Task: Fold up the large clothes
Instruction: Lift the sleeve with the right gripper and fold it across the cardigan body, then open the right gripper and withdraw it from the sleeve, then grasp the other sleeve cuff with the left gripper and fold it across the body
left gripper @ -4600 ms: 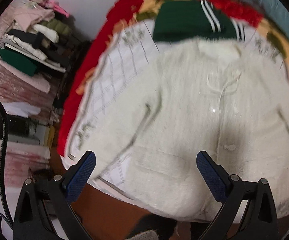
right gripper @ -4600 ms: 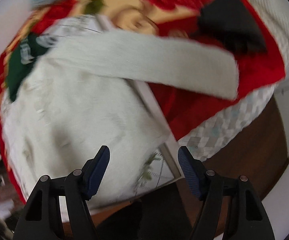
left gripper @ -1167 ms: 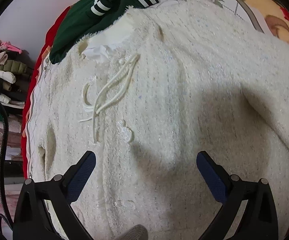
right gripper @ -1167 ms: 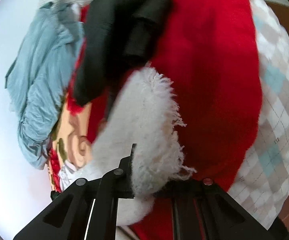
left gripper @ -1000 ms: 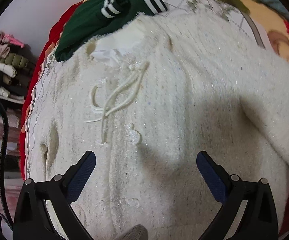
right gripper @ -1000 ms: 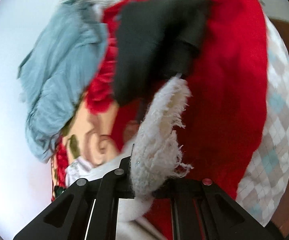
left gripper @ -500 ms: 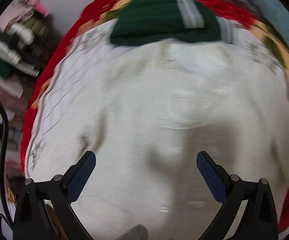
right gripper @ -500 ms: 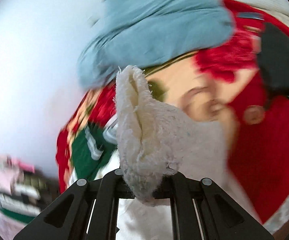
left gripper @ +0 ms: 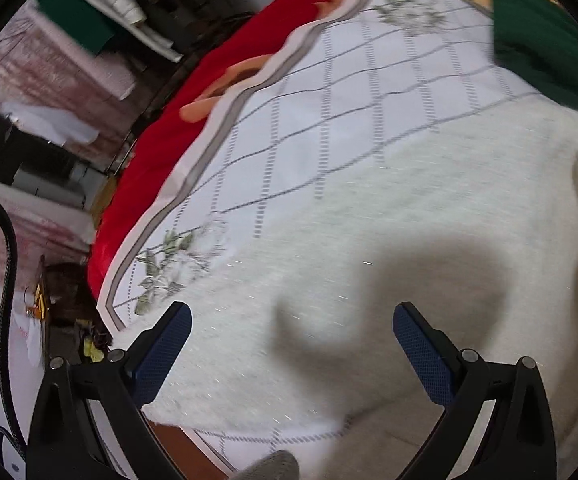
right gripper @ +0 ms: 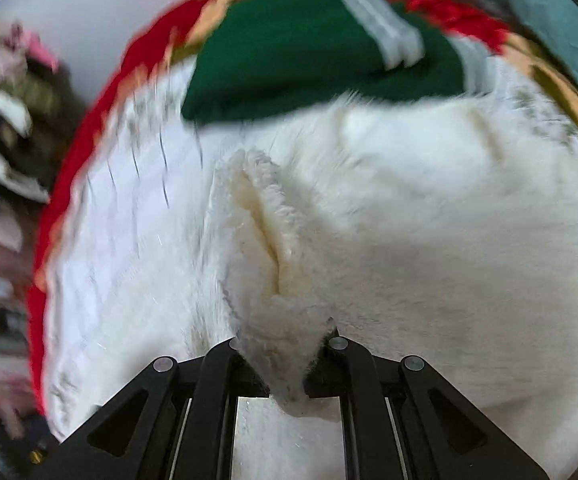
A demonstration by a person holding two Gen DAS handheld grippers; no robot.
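The cardigan (right gripper: 429,240) is lying spread on the sheet (left gripper: 329,120), giving a flat base for folding. The right gripper (right gripper: 285,364) is clamping the cuff (right gripper: 265,248) between near-shut jaws, holding the sleeve over the body. The left gripper (left gripper: 289,344) is hovering above, jaws wide and empty, probably positioned to take the hem.

I see a bed with a red blanket (left gripper: 161,152) over it. A white sheet with grey lines (left gripper: 329,120) lies on the blanket, near the bed's left edge. A fluffy white sweater (left gripper: 409,220) lies on the sheet. A green top (right gripper: 309,60) lies at the far edge of the sheet, touching the sweater.
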